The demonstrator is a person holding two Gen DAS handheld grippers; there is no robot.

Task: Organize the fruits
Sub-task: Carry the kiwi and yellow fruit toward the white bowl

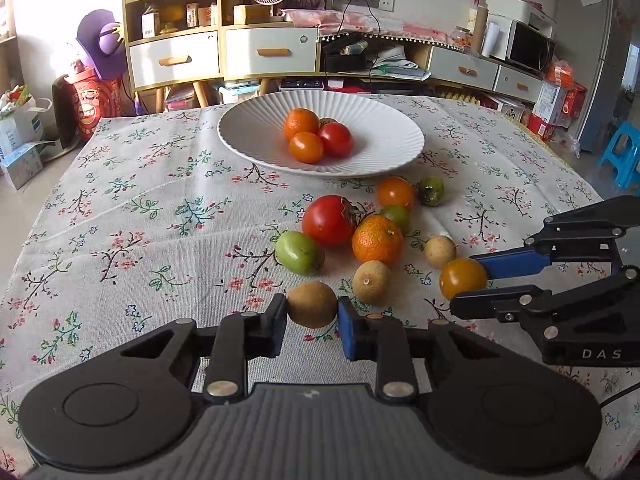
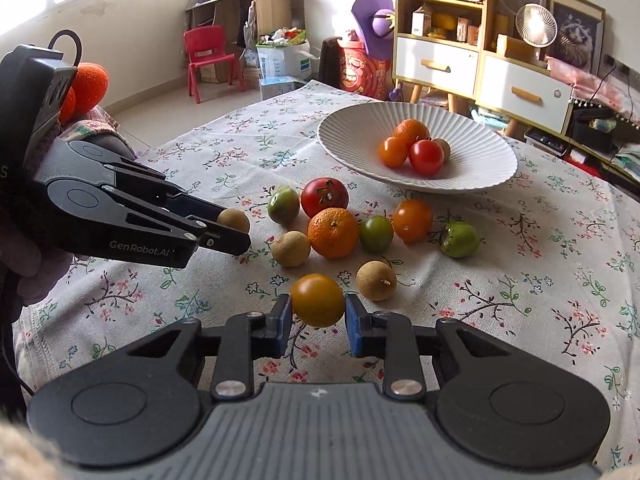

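My left gripper [image 1: 312,318] is shut on a brown kiwi-like fruit [image 1: 312,304], low over the cloth; it shows in the right wrist view [image 2: 234,220] too. My right gripper [image 2: 318,316] is shut on an orange-yellow tomato [image 2: 318,300], also seen in the left wrist view [image 1: 463,279]. A white ribbed bowl [image 1: 248,136] at the back holds an orange, an orange tomato and a red tomato [image 1: 336,140]. Loose fruit lies in front of it: a red tomato [image 1: 328,220], an orange [image 1: 377,239], a green fruit [image 1: 300,252], brown fruits [image 1: 371,282].
The table carries a floral cloth [image 1: 140,220]. More loose fruit lies near the bowl: an orange tomato [image 1: 395,193] and green tomatoes [image 1: 431,191]. Shelves and drawers [image 1: 224,52] stand behind the table. A blue stool [image 1: 622,152] stands at the right.
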